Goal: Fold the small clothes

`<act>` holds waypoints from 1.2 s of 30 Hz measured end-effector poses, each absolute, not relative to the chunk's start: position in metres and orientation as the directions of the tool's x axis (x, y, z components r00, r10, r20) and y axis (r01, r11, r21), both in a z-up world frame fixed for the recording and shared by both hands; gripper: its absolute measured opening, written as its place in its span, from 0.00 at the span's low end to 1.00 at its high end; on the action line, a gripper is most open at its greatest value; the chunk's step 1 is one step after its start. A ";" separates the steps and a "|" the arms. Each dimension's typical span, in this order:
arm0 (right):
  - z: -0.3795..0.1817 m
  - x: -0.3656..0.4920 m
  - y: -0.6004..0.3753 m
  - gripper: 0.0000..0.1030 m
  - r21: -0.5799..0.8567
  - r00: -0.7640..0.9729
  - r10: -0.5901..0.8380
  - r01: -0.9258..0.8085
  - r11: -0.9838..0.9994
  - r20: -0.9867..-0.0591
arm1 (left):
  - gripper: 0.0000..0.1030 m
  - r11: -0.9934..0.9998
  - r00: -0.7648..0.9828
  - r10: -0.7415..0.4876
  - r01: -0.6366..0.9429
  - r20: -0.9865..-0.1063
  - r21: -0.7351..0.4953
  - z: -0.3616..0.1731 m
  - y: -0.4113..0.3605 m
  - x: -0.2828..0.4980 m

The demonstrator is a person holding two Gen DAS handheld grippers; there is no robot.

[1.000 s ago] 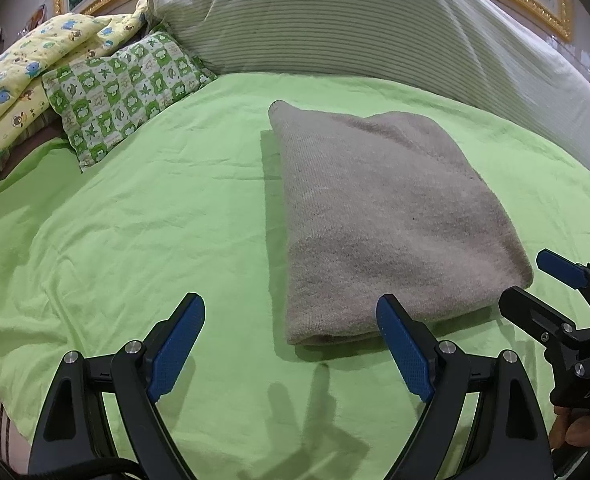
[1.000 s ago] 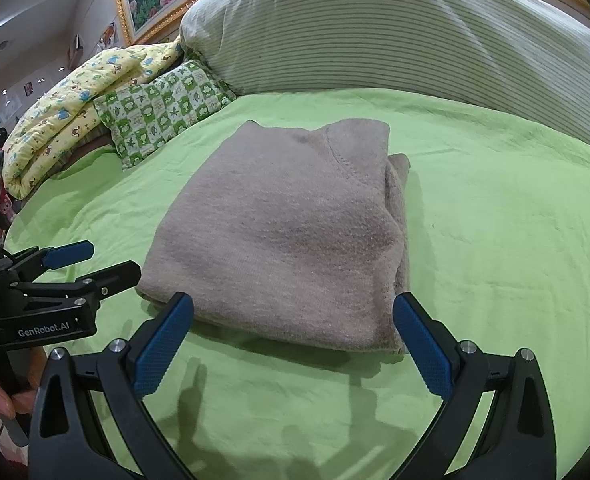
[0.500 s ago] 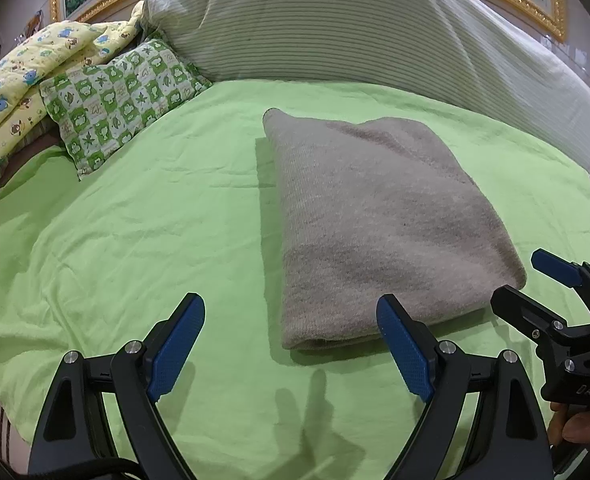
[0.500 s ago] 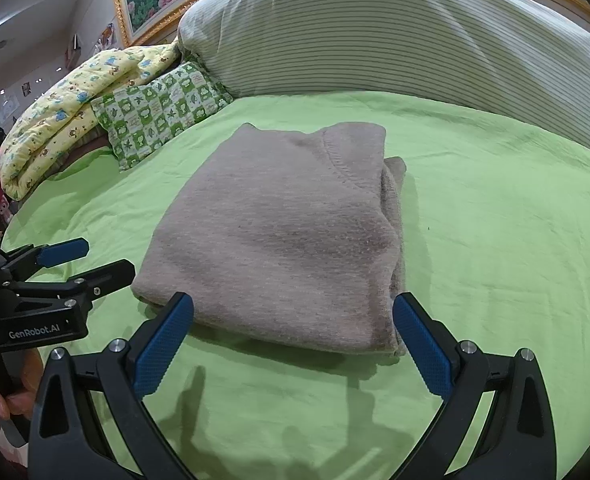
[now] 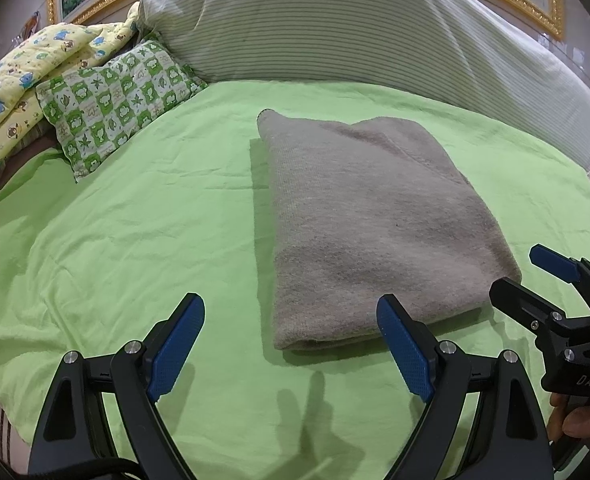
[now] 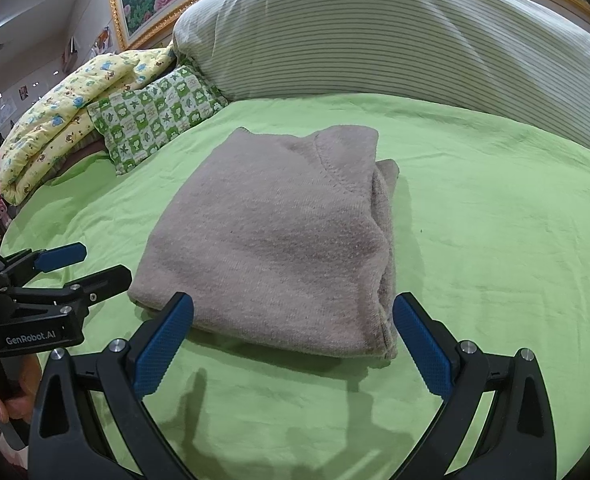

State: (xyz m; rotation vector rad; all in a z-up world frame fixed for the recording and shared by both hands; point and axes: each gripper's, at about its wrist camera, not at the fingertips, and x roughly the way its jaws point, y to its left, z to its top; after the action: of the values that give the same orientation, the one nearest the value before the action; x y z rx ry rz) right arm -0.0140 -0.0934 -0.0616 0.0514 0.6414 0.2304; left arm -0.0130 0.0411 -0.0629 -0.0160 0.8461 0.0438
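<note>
Folded sweater [image 5: 375, 220] lies lengthwise toward striped pillow [image 5: 355, 28], neckline farthest.

Grey-brown knitted sweater [image 5: 375, 216], folded into a compact rectangle, lying flat on the bed; neckline on top, layered folded edges along its right side.

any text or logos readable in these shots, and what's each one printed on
"GenRobot.AI": white print on the black body of the left gripper, seen from the right wrist view.
"DAS": pale letters on the black body of the right gripper, seen from the left wrist view.
Small pictures on the far wall: too small and blurred to read.
Brown folded garment and green checked pillow: no text seen.
</note>
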 end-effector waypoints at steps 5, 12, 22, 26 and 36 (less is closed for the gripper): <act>-0.061 -0.013 -0.093 0.97 0.118 0.777 0.229 -0.198 0.973 -0.587 | 0.86 0.999 0.662 0.032 -0.044 -0.749 0.003 -0.063 0.041 -0.013; -0.060 -0.014 -0.095 0.97 0.120 0.778 0.232 -0.200 0.972 -0.584 | 0.86 0.999 0.657 0.031 -0.040 -0.753 0.006 -0.063 0.040 -0.013; -0.059 -0.012 -0.096 0.97 0.119 0.780 0.231 -0.200 0.973 -0.582 | 0.87 1.000 0.657 0.025 -0.030 -0.754 0.006 -0.063 0.040 -0.012; -0.059 -0.011 -0.097 0.97 0.120 0.780 0.231 -0.199 0.973 -0.582 | 0.87 1.000 0.655 0.025 -0.029 -0.755 0.008 -0.063 0.040 -0.011; -0.058 -0.013 -0.097 0.97 0.125 0.780 0.236 -0.201 0.972 -0.579 | 0.87 0.999 0.655 0.029 -0.029 -0.755 0.014 -0.062 0.041 -0.011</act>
State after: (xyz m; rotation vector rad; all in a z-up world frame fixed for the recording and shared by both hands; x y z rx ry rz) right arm -0.0126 -0.0969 -0.0584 0.0569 0.6331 0.2361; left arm -0.0110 0.0415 -0.0615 0.0003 0.8561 0.0329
